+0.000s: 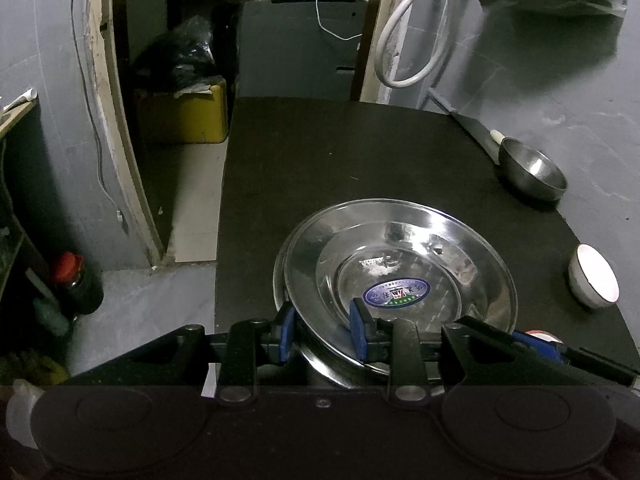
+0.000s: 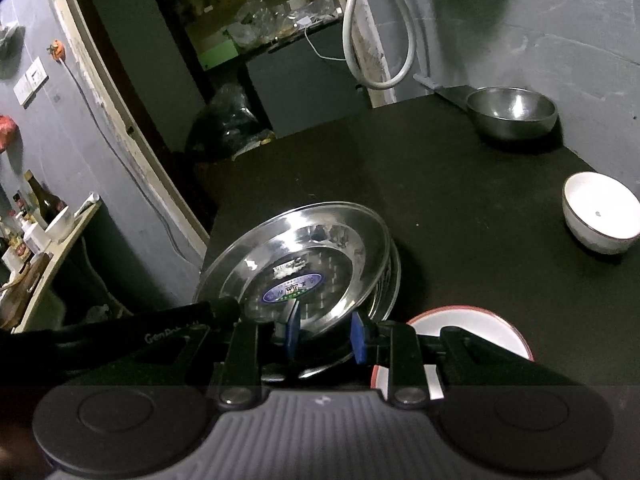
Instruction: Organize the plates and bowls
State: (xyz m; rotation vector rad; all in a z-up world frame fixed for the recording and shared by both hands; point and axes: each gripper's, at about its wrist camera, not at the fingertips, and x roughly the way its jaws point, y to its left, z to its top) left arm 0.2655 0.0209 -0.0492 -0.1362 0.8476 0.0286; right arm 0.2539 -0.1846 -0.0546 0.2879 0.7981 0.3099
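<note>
A shiny steel plate [image 1: 400,264] with a blue sticker lies tilted on top of another steel dish on the black table [image 1: 320,152]. My left gripper [image 1: 324,334] straddles its near left rim with a wide gap between the blue pads. My right gripper [image 2: 326,338] straddles the plate's [image 2: 304,264] near rim in the same way, also open. A steel bowl [image 1: 532,172] [image 2: 512,114] stands at the far right. A white bowl [image 1: 594,276] [image 2: 600,212] stands nearer on the right. A white plate with a red rim [image 2: 472,332] lies beside the right gripper.
The table's left edge drops to the floor, where a yellow bin [image 1: 184,114] and dark bottles [image 1: 76,284] stand. A grey wall [image 2: 560,40] runs along the table's right side. A white hose [image 1: 404,40] hangs at the back. A side shelf with bottles [image 2: 36,232] is at left.
</note>
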